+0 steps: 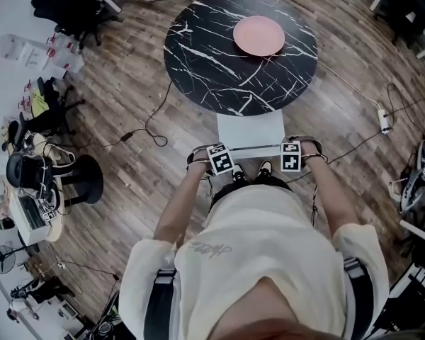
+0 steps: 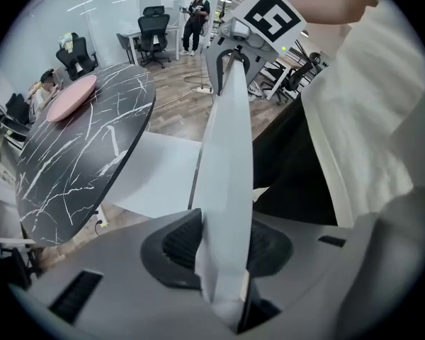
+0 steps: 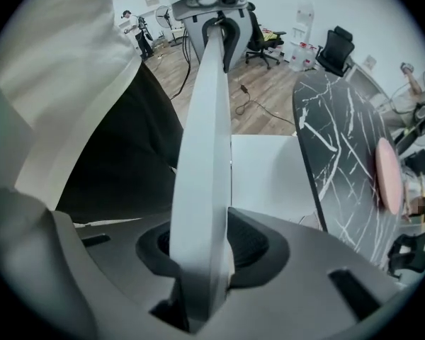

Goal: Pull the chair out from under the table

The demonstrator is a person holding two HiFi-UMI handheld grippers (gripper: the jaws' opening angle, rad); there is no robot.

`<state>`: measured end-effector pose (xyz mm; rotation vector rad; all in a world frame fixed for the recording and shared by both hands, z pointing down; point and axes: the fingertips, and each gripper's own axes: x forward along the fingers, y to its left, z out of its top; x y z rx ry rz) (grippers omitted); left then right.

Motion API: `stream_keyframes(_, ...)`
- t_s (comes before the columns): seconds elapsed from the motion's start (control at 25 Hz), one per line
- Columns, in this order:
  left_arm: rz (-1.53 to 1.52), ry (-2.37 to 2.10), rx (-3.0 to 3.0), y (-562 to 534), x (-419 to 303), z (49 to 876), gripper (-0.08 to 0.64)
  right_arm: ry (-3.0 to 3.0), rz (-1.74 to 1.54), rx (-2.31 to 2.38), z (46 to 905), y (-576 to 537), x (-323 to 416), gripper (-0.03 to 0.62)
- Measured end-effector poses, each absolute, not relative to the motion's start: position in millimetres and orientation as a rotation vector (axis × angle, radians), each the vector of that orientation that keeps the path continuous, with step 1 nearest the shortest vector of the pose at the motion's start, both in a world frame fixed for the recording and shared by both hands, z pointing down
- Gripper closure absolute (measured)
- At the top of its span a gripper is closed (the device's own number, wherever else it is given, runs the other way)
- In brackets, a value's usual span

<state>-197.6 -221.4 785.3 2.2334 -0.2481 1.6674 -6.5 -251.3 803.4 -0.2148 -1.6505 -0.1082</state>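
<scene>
Two tools hold the chair (image 1: 251, 129). The left gripper (image 1: 214, 154) and the right gripper (image 1: 295, 153) each have their jaws closed tight on the thin top edge of its back. The seat pokes out from under the near edge of the round black table (image 1: 198, 41), right in front of the person (image 1: 262, 261). Open wood floor (image 1: 127, 98) lies on both sides. The chair is plain white, with a flat square seat.

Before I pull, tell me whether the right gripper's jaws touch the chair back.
Touching. The right gripper view shows the white chair back wedged between the right gripper's jaws, with both dark pads against it and no gap.
</scene>
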Motion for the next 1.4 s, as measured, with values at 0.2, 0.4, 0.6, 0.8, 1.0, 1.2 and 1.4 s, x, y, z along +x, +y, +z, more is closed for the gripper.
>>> stream_keyframes(0.2,1.682,-0.210,2.219,-220,-198,787,0.430,-1.645,-0.146,-0.207,804,-253,-5,0.492)
stream_keyframes(0.4,1.735,-0.189,2.191,-218,-201,796,0.433,-1.654,-0.146,-0.200,805,-253,-8,0.499)
stream_keyframes(0.6,1.741,-0.186,2.181,-218,-201,797,0.434,-1.655,-0.144,-0.202,805,-253,-8,0.497)
stream_keyframes(0.8,1.774,-0.194,2.200,-219,-202,797,0.448,-1.658,-0.144,-0.199,805,-253,-8,0.500)
stream_keyframes(1.0,1.790,-0.204,2.214,-220,-203,797,0.454,-1.664,-0.146,-0.200,805,-254,-10,0.500)
stream_keyframes(1.2,1.794,-0.198,2.221,-218,-202,798,0.457,-1.659,-0.133,-0.201,807,-251,-9,0.501)
stream_keyframes(1.4,1.806,-0.208,2.234,-223,-202,795,0.457,-1.658,-0.147,-0.201,803,-256,-9,0.502)
